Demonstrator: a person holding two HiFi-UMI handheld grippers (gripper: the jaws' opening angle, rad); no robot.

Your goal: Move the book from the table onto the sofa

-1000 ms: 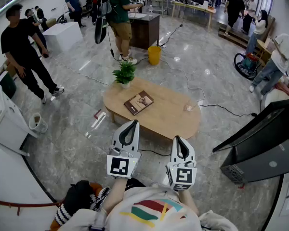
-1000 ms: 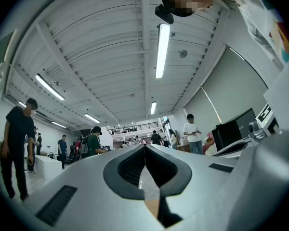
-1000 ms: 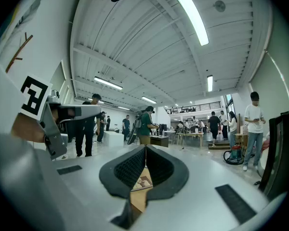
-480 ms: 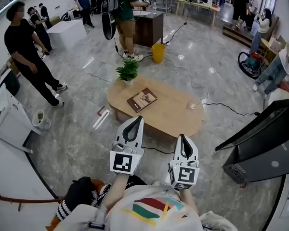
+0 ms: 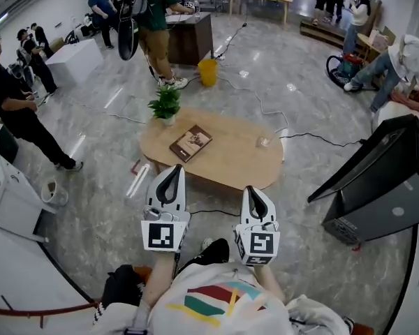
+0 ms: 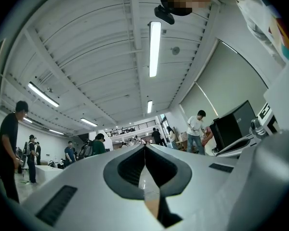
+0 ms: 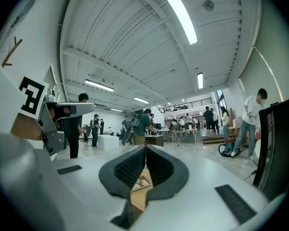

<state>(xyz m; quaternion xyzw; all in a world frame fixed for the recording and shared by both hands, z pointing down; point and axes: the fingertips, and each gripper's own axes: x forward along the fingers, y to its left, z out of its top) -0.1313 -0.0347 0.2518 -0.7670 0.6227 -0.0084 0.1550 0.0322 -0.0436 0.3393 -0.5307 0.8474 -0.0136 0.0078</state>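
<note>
A brown book (image 5: 190, 142) lies flat on the left part of the oval wooden table (image 5: 227, 166), ahead of me on the floor. My left gripper (image 5: 173, 167) and right gripper (image 5: 249, 188) are held side by side in front of my chest. Both point towards the table and stop short of its near edge. The jaws of each are shut with nothing in them, and their tips meet in the left gripper view (image 6: 145, 146) and the right gripper view (image 7: 145, 147). Part of the book (image 7: 143, 182) shows through the right jaws' gap. I can make out no sofa.
A potted plant (image 5: 165, 105) stands at the table's far left end and a small clear cup (image 5: 263, 142) near its right end. A black screen on a stand (image 5: 377, 180) is at the right. Cables cross the floor, a yellow bin (image 5: 208, 72) stands beyond, and several people stand around.
The head view has swung a little, so the table and book sit further left in the frame. Both grippers keep their side-by-side pose, shut and empty.
</note>
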